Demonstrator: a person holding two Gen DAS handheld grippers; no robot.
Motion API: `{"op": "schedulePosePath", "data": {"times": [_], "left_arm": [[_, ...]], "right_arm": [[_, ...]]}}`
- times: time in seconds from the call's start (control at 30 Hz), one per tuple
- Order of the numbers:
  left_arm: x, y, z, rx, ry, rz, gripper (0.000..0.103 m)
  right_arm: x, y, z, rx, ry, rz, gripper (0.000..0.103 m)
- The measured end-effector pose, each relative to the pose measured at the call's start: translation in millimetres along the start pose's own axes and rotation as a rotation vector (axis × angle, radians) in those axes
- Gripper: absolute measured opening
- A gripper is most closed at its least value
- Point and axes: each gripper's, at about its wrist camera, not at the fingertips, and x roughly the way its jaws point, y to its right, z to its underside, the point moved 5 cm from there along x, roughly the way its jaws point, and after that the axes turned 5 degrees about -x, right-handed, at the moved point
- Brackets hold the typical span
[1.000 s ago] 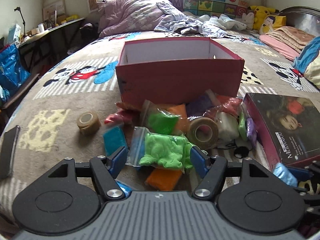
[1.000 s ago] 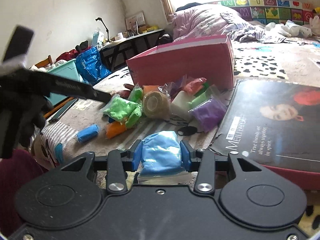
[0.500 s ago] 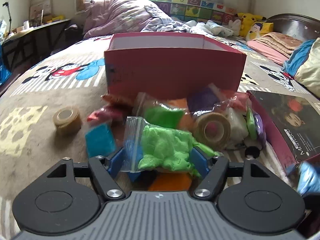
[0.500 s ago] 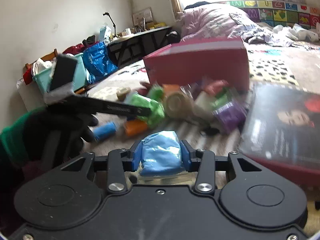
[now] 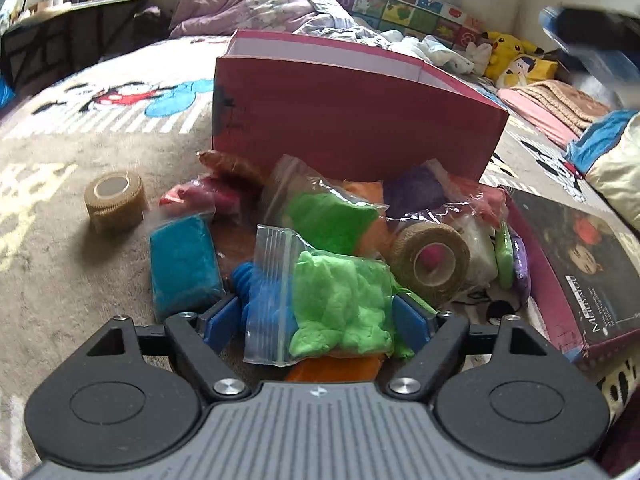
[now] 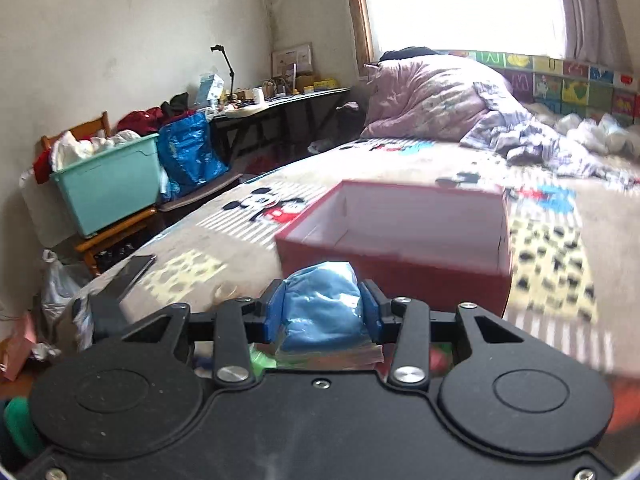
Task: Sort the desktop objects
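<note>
The left gripper [image 5: 318, 316] sits low over the pile, its blue pads on either side of a bagged green clay lump [image 5: 340, 300]; whether they grip it is unclear. The right gripper [image 6: 322, 312] is held higher, clamped on a light blue bag [image 6: 322, 304], with the open red box [image 6: 400, 240] at 12 o'clock. Two tan tape rolls [image 5: 114, 200] [image 5: 432, 258] lie at 10 and 2 o'clock of the left gripper. The book [image 5: 576, 264] at 3 o'clock is cut off.

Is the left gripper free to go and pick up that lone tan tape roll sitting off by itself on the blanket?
Probably not yet: the left gripper is occupied by the green clay bag. The tan tape roll itself lies apart from the pile, nothing covering it.
</note>
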Motion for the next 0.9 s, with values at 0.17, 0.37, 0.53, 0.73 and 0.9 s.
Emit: {"op": "schedulePosePath", "data": {"times": [0.17,0.37,0.53,0.73,0.9], "left_arm": [[1.0,-3.3,0.7,-0.019,-0.007,0.012,0.082],[2.2,-3.4,0.4,-0.025,-0.011,0.016,0.082],[4.2,-4.3,-1.2,-0.029,-0.017,0.024,0.083],[7.3,-4.4,-2.3,-0.032,-0.02,0.03,0.085],[8.5,-4.9,-1.9,-0.026,-0.019,0.036,0.087]], "right_arm": [[33.4,20.3,-28.3,0.031,-0.04,0.045,0.04],[80.0,52.0,-43.3,0.076,-0.135,0.117,0.04],[113.7,75.2,-47.3,0.098,-0.214,0.157,0.041],[150.2,88.7,-44.9,0.093,-0.318,0.183,0.041],[178.3,97.9,-37.3,0.095,-0.395,0.198,0.041]]}}
